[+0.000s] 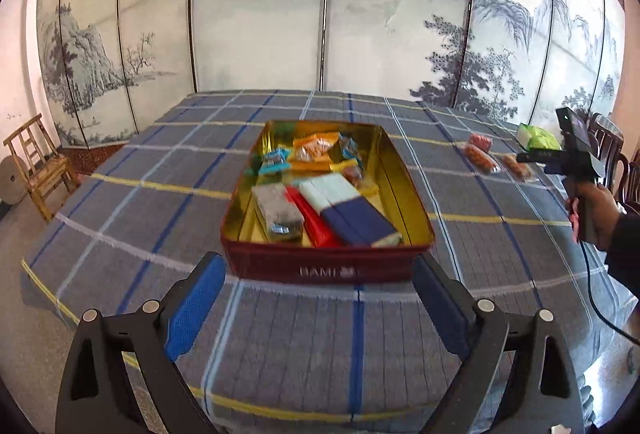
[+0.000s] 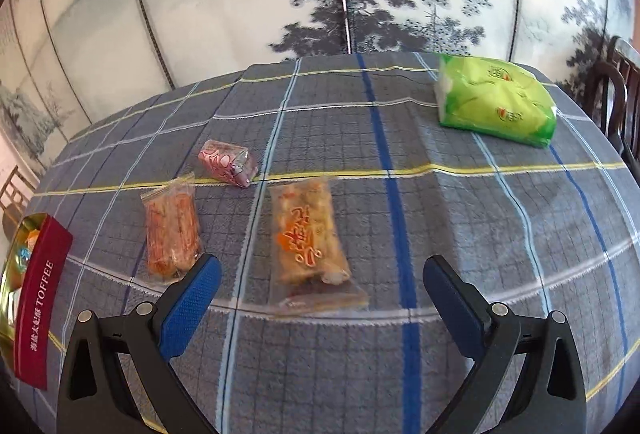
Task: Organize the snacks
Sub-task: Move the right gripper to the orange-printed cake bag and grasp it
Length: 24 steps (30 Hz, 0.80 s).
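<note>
Three loose snacks: a long tan pastry packet (image 2: 310,244), an orange-red snack packet (image 2: 171,230) left of it and a small pink wrapped sweet (image 2: 228,162) beyond, all flat on the plaid tablecloth (image 2: 480,234); well apart from the tin, so seemingly not yet sorted
Tin: a red toffee tin (image 1: 328,268) with a gold inside, open at the centre of the table; it seems to be the collecting box; in the right wrist view its red side shows at the far left edge
Tin contents: small orange and blue wrapped sweets (image 1: 316,150) bunched at the far end; a grey packet (image 1: 278,212), a red bar (image 1: 310,220) and a white-and-navy box (image 1: 348,208) laid side by side at the near end, apparently grouped by size
Right gripper (image 2: 322,284): tongs spread wide, nothing between them; the near end of the tan pastry packet lies in the gap, so this looks like the next pick
Left gripper (image 1: 320,276): tongs spread and holding nothing, facing the near wall of the tin; probably waiting or ready to steady it
Bystander: a green tissue pack (image 2: 496,102) at the far right; likely no snack
</note>
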Tool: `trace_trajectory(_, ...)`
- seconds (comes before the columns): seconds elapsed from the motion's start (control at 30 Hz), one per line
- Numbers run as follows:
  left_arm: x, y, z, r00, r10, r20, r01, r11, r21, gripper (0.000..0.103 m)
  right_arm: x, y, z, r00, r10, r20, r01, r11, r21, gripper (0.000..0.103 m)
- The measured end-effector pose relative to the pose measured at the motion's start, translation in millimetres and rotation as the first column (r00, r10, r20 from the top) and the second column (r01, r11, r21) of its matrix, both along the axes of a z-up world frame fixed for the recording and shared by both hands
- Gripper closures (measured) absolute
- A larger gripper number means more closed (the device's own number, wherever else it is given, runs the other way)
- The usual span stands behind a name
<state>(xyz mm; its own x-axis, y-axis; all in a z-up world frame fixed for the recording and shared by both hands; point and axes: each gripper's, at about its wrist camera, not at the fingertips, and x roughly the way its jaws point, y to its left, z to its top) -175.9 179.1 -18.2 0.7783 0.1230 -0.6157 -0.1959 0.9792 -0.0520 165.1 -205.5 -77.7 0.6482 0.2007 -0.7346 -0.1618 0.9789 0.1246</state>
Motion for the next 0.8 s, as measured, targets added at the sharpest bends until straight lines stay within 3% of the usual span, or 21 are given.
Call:
trace_trajectory(0.2, -22, -4, -30, 0.997, 0.008, -0.071, -0.012, 0.998, -0.059, 0.011, 22, 20, -9, 0.999, 0.006, -0.037, -0.007, 0.999, -0.037, 0.006)
trace_trajectory(0.27, -23, -4, -33, 0.997, 0.009, -0.08, -0.014, 0.998, -0.065, 0.011, 27, 25, -12, 0.998, 0.02, -0.056, -0.021, 0.999, -0.032, 0.023)
trace_trajectory(0.4, -22, -8, -32, 0.997, -0.002, -0.073, -0.003, 0.997, -0.078, 0.011, 30, 34, -15, 0.999, 0.011, -0.043, -0.016, 0.994, -0.108, 0.041)
trace_trajectory(0.47, -22, -11, -30, 0.998, -0.013, -0.066, 0.007, 0.996, -0.086, 0.011, 29, 34, -14, 0.999, 0.002, -0.032, -0.006, 0.991, -0.135, 0.061)
trace_trajectory(0.5, -21, -13, -30, 0.998, -0.018, -0.067, 0.012, 0.996, -0.087, 0.011, 29, 32, -13, 0.999, 0.002, -0.034, -0.007, 0.991, -0.132, 0.065)
trace_trajectory(0.6, -23, -20, -29, 0.997, -0.037, -0.065, 0.031, 0.996, -0.087, 0.011, 23, 32, -10, 1.0, -0.008, -0.012, 0.006, 0.982, -0.19, 0.065)
trace_trajectory(0.8, -28, -28, -25, 0.997, -0.051, -0.051, 0.047, 0.996, -0.081, 0.011, 7, 28, 16, 0.999, 0.006, 0.044, 0.003, 0.979, -0.202, 0.065)
